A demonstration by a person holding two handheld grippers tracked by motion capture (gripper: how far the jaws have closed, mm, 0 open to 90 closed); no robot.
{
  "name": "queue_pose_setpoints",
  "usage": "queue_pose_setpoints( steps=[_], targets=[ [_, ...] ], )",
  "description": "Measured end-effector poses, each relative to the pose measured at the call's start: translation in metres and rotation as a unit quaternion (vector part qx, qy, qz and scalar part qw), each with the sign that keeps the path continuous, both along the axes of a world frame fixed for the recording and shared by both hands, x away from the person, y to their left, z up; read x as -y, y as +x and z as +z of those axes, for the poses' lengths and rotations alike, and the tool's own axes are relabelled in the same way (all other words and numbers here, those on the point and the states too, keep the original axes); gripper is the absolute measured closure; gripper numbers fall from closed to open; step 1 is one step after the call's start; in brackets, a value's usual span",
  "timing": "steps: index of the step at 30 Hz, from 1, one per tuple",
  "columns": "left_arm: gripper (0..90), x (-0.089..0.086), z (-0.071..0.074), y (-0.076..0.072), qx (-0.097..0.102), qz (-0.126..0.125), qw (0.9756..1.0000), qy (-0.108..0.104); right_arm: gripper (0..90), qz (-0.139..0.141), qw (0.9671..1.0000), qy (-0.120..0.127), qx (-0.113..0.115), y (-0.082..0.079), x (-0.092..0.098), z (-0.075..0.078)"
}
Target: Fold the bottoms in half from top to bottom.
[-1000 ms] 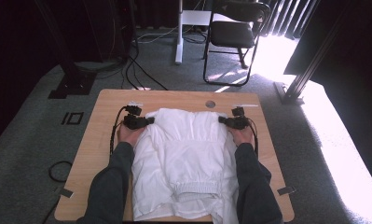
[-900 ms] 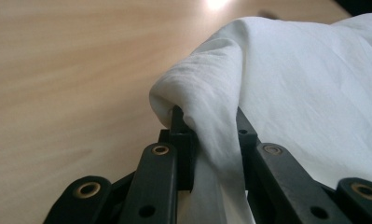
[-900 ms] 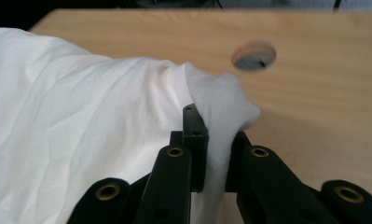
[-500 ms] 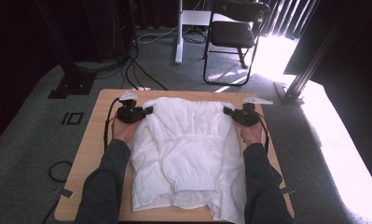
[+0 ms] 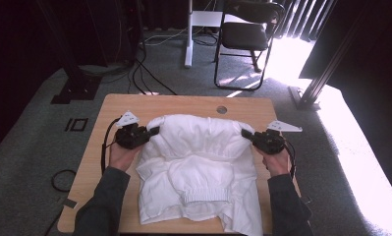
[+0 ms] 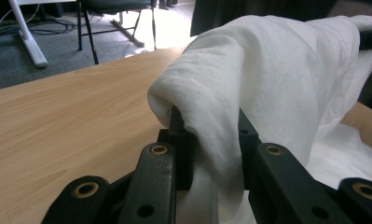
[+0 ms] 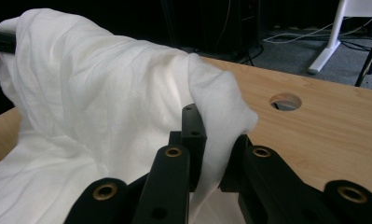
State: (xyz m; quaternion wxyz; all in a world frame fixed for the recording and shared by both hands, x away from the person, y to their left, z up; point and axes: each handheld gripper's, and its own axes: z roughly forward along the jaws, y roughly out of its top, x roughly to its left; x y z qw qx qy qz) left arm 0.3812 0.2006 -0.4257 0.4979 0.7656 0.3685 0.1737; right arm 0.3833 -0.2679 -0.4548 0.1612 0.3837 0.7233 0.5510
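A: Status: white garment [image 5: 196, 167] lies on the wooden desk [image 5: 183, 104], far edge lifted and stretched between both tools. Left hand-held gripper [image 5: 153, 132] is clenched on one cloth corner; right hand-held gripper [image 5: 246, 133] is clamped on the other.

B: Progress?

A: Early, I judge. Far edge is picked up, no fold laid down yet; near part rests rumpled, elastic ribbed band [image 5: 207, 195] showing.

B: Material?

A: Thin, soft woven cotton look, finely creased, drapes limply. Desk smooth, light wood grain, round cable hole [image 5: 221, 109].
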Motion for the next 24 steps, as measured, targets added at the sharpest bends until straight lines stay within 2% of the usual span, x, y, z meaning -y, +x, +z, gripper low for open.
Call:
queue_pose_setpoints(
  steps=[1, 8, 10, 11, 12, 14, 17, 18, 19, 20, 21, 23, 24],
  targets=[
    [78.0, -0.001, -0.001, -0.011, 0.0, -0.009, 1.0, 0.001, 84.8, 0.003, 1.0, 0.0, 0.002, -0.007, 0.001, -0.002],
    [77.3, -0.006, -0.012, -0.048, -0.002, -0.024, 0.9997, 0.003, 85.3, 0.01, 0.9999, 0.008, 0.005, -0.044, 0.01, -0.015],
    [77.2, -0.007, -0.018, -0.06, -0.008, -0.03, 0.9995, -0.005, 85.5, 0.012, 0.9999, 0.011, 0.003, -0.054, 0.013, -0.021],
    [77.2, -0.007, -0.018, -0.06, -0.008, -0.03, 0.9995, -0.005, 85.7, 0.014, 0.9998, 0.012, 0.001, -0.059, 0.014, -0.023],
    [77.1, -0.007, -0.024, -0.071, -0.012, -0.037, 0.9993, 0.002, 85.8, 0.014, 0.9999, 0.01, 0.0, -0.065, 0.016, -0.026],
    [77.0, -0.008, -0.029, -0.082, -0.02, -0.041, 0.999, 0.001, 86.0, 0.015, 0.9998, 0.015, -0.001, -0.074, 0.017, -0.028],
    [76.3, -0.012, -0.037, -0.096, -0.029, -0.044, 0.9986, 0.004, 86.2, 0.02, 0.9995, 0.022, 0.006, -0.092, 0.019, -0.032],
    [76.1, -0.012, -0.037, -0.096, -0.029, -0.044, 0.9986, 0.004, 86.3, 0.026, 0.9993, 0.027, 0.006, -0.099, 0.02, -0.035],
    [76.0, -0.015, -0.043, -0.102, -0.047, -0.047, 0.9978, -0.004, 86.4, 0.03, 0.9992, 0.027, 0.003, -0.105, 0.02, -0.038],
    [75.4, -0.015, -0.048, -0.106, -0.055, -0.049, 0.9973, 0.0, 86.4, 0.034, 0.9991, 0.027, 0.0, -0.109, 0.02, -0.041],
    [75.2, -0.015, -0.048, -0.106, -0.055, -0.049, 0.9973, 0.0, 86.4, 0.039, 0.9989, 0.025, -0.007, -0.114, 0.02, -0.045],
    [73.3, -0.016, -0.068, -0.115, -0.089, -0.057, 0.9944, 0.007, 86.5, 0.049, 0.9984, 0.02, -0.022, -0.124, 0.02, -0.056],
    [72.7, -0.016, -0.073, -0.117, -0.099, -0.058, 0.9934, 0.006, 86.5, 0.051, 0.9978, 0.019, -0.038, -0.128, 0.02, -0.064]
  ],
)
